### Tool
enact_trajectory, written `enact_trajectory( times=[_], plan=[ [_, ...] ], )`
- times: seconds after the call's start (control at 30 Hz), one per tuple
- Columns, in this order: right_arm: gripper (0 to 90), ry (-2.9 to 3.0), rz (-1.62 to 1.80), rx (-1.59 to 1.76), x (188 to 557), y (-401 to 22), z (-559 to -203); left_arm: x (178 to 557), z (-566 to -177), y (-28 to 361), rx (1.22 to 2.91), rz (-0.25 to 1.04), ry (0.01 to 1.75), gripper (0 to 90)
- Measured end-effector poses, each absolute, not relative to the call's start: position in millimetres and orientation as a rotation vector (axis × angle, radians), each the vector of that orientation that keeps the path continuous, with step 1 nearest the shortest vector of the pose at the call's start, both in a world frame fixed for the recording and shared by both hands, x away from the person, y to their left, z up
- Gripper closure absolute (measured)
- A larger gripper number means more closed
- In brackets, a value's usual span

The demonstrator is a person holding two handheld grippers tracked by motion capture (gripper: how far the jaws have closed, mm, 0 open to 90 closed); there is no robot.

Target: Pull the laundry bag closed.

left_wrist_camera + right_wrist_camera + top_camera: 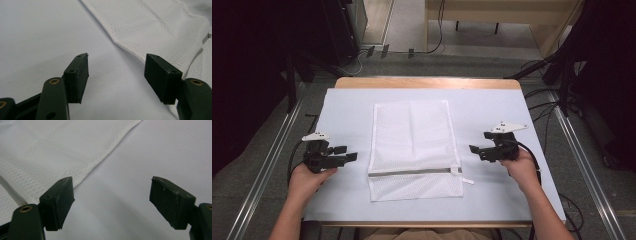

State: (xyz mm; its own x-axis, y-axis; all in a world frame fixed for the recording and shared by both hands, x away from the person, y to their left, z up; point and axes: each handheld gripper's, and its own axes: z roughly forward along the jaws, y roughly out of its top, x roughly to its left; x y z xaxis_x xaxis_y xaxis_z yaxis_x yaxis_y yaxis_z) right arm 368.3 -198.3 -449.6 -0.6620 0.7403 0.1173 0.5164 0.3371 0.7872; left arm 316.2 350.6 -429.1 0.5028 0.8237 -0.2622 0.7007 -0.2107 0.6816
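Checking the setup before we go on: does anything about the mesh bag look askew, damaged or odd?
Nothing stands out. The white mesh laundry bag lies flat and nearly square on the table cover, its zipper closed.

A pale sheet (347,105) covers the worktop (427,83) almost to its edges; a strip of bare wood shows along the far edge. Grey floor (422,62) surrounds it. Metal rails (267,165) run along the floor past the left and right edges. Black cables (439,30) trail over the floor beyond the far edge, near a light wooden bench (492,10).
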Motion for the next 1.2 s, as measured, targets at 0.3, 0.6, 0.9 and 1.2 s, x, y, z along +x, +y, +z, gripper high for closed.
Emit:
enact_trajectory(
  times=[0.3,0.6,0.9,1.2],
  plan=[
    [21.6,2.333,1.167,1.191,373.6,-206.2,-454.4,317.1,-430.8,351.3,1.966,0.224,1.272,34.7],
    [21.7,2.348,1.151,1.195,374.2,-204.9,-456.1,317.8,-430.8,351.4,1.956,0.204,1.29,34.5],
    [21.7,2.356,1.146,1.195,374.7,-205.2,-456.8,318.3,-432.9,349.9,1.964,0.21,1.304,33.7],
    [21.9,2.366,1.141,1.202,375.0,-204.8,-457.8,319.1,-434.4,348.1,1.977,0.214,1.298,31.9]
  ],
)
